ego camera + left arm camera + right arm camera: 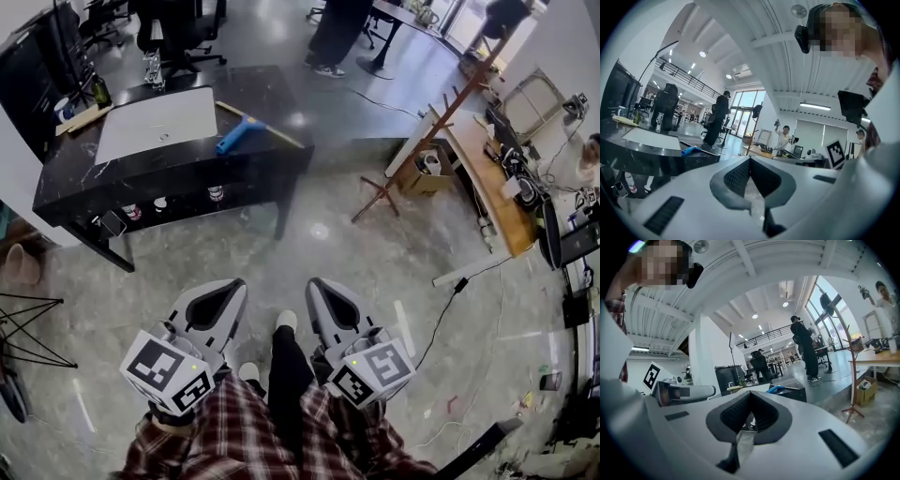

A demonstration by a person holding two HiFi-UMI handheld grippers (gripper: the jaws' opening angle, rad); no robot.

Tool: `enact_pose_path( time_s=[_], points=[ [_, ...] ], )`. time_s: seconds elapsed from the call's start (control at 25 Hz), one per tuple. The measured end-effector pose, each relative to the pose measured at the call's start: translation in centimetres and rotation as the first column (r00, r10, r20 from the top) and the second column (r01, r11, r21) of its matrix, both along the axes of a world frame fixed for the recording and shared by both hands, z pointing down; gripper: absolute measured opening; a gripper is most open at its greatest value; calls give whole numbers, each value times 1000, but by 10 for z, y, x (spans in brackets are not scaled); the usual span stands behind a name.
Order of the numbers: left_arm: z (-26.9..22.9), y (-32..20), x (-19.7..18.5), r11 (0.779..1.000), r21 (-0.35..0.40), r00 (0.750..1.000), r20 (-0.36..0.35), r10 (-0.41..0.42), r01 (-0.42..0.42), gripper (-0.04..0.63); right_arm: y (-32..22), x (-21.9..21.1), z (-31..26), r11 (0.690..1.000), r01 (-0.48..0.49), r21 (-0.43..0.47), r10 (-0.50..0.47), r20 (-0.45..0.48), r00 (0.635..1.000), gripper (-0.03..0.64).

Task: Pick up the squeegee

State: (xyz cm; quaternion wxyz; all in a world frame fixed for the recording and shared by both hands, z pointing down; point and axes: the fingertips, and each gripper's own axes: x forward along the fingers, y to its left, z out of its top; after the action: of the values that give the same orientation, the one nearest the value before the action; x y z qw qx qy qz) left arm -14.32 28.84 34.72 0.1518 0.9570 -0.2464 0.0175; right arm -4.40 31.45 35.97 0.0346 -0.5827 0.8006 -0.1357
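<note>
The squeegee (246, 130), with a blue handle and a long thin blade, lies on the black table (84, 184) near its right end, far ahead of me. It shows small and blue as the squeegee (690, 151) in the left gripper view and as the squeegee (777, 389) in the right gripper view. My left gripper (229, 287) and right gripper (317, 285) are held side by side over the floor, well short of the table. Both have their jaws shut with nothing between them.
A white sheet (155, 124) covers part of the table, with bottles (152, 67) at its far edge. A wooden coat stand (441, 122) and a long desk (487, 178) stand to the right. A cable (441, 319) runs across the floor. People (336, 33) stand beyond the table.
</note>
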Motion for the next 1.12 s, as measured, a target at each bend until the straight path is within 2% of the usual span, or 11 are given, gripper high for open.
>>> enact_pose_path(
  time_s=[0.32,0.56,0.84,1.0,1.12],
  points=[
    [-11,-116,59,995,15,996,-6,-94,94,11,-117,60,-21,994,109,18,-108,-39,993,12],
    [-17,-182,92,984,16,984,-17,-176,176,11,-174,94,-24,981,193,21,-193,-33,981,12],
    [-16,-247,104,967,3,967,-21,-255,255,11,-242,109,-14,966,256,-26,-257,-32,966,12],
    [-9,-299,105,963,-5,963,-24,-269,269,11,-293,114,-15,968,250,-20,-251,-62,966,12],
    [-7,-343,108,964,16,964,0,-266,266,11,-338,119,-16,971,238,-17,-239,-62,969,12]
  ],
)
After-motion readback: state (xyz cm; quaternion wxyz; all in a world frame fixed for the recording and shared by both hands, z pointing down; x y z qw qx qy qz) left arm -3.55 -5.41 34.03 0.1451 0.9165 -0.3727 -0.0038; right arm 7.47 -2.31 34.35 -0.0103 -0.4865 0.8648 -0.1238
